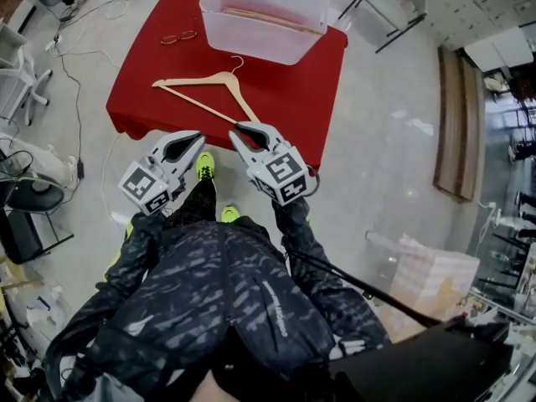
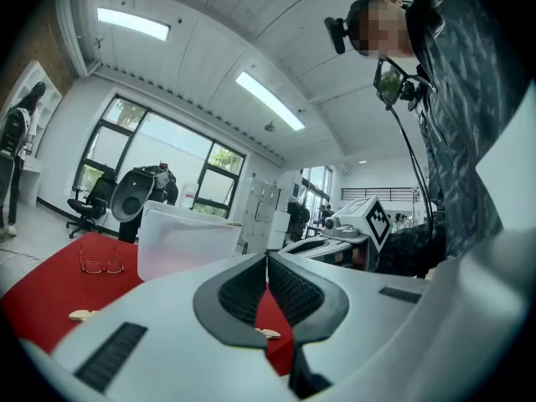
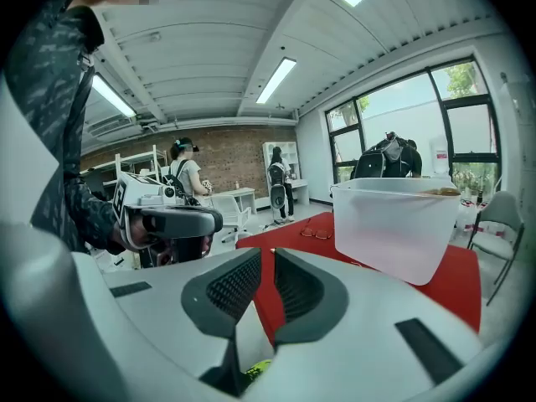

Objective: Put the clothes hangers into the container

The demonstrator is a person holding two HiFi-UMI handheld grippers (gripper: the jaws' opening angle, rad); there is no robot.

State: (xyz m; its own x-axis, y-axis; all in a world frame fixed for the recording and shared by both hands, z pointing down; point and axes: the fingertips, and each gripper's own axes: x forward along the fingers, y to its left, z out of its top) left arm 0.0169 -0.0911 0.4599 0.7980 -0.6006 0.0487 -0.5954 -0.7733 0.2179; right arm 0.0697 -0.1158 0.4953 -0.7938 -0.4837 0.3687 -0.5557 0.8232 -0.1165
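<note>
A wooden clothes hanger (image 1: pixel 209 90) lies flat on the red table (image 1: pixel 301 99), its hook toward the translucent plastic container (image 1: pixel 251 44) at the far edge. Something wooden shows inside the container (image 3: pixel 402 224). Both grippers hover side by side just before the table's near edge, short of the hanger. My left gripper (image 1: pixel 199 136) is shut with nothing in it; in the left gripper view (image 2: pixel 266 260) its pads meet. My right gripper (image 1: pixel 237 128) holds nothing, with only a thin slit between its pads (image 3: pixel 268 254). One end of the hanger (image 2: pixel 84 314) shows at the left.
A pair of glasses (image 1: pixel 178 36) lies on the table's far left, beside the container. Cables (image 1: pixel 75 74) and an office chair (image 1: pixel 25 208) are on the floor at the left, a folding chair (image 1: pixel 394 7) behind the table. People stand in the background.
</note>
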